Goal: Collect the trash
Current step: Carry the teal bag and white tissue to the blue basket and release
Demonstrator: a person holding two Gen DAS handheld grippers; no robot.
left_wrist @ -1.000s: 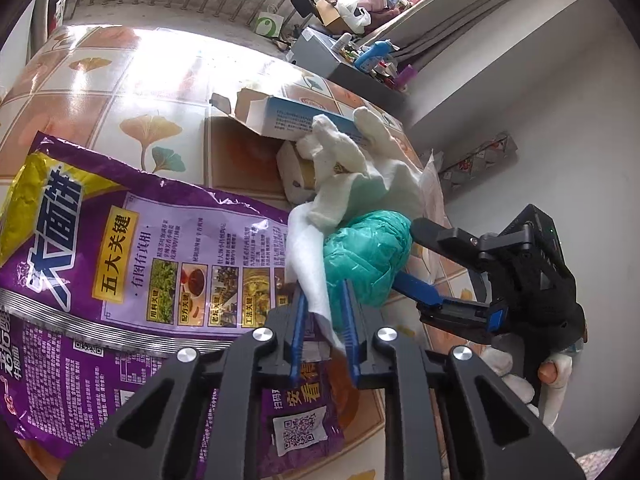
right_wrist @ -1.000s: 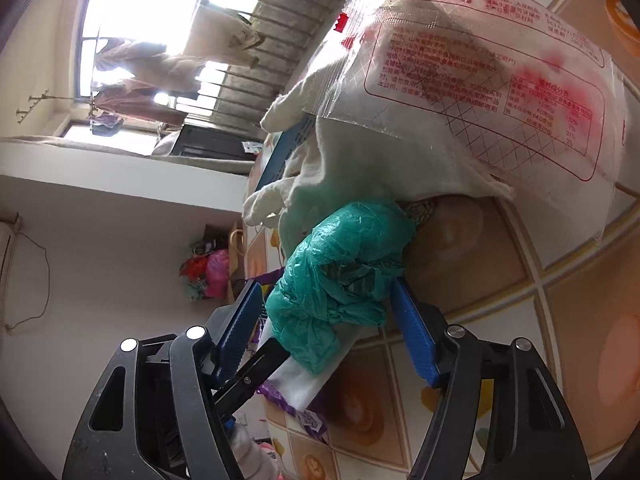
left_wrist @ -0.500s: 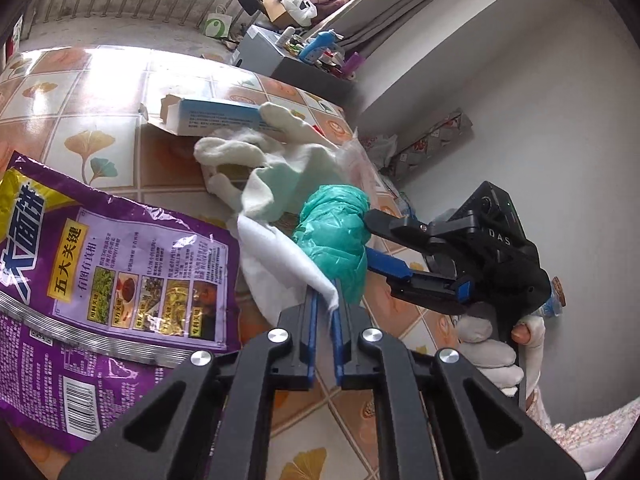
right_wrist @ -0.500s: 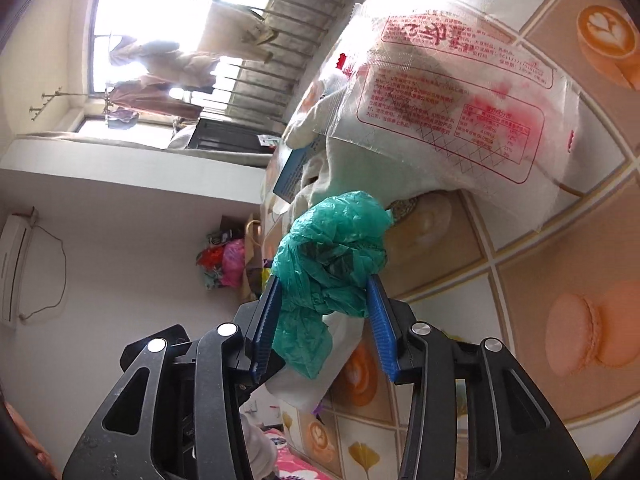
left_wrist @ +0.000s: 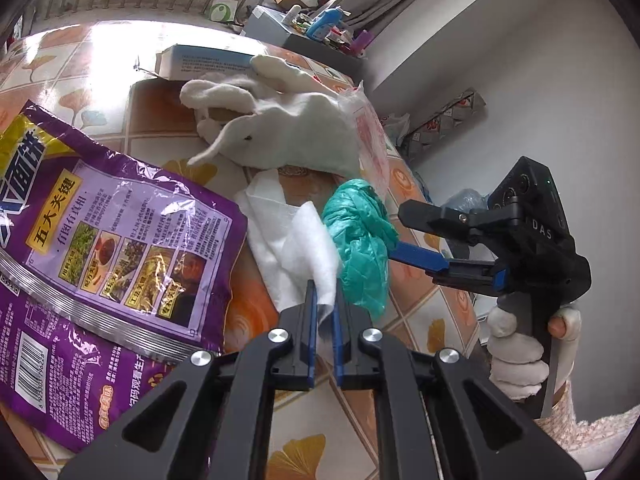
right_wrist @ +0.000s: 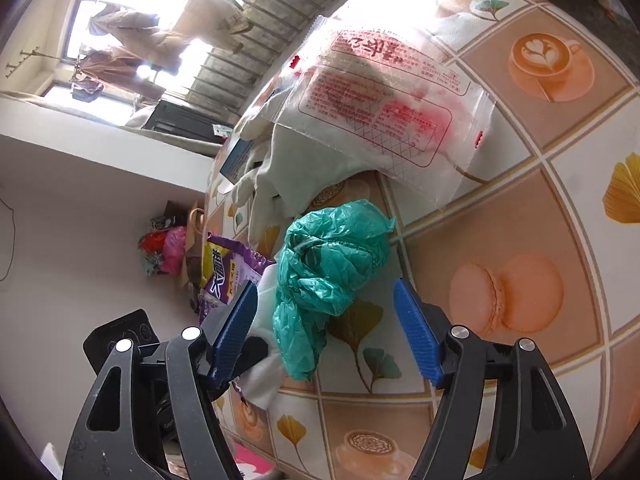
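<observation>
My left gripper (left_wrist: 323, 304) is shut on a corner of a white tissue (left_wrist: 288, 236), which lies on the patterned table. A crumpled green plastic bag (left_wrist: 360, 236) lies just right of it; it also shows in the right wrist view (right_wrist: 324, 276). My right gripper (right_wrist: 324, 320) is open, its blue pads on either side of the green bag without pinching it. In the left wrist view the right gripper (left_wrist: 404, 236) reaches in from the right. The left gripper's body shows dark at the lower left of the right wrist view.
A purple snack bag (left_wrist: 100, 248) lies at the left. A white glove (left_wrist: 280, 128) lies behind the tissue, with a blue-and-white carton (left_wrist: 204, 62) beyond it. A clear red-printed wrapper (right_wrist: 384, 108) lies over the glove. The table edge (left_wrist: 452, 292) runs along the right.
My right gripper was shut on the green bag half a second ago; it has now opened and the bag rests on the table. My left gripper stays shut on the tissue.
</observation>
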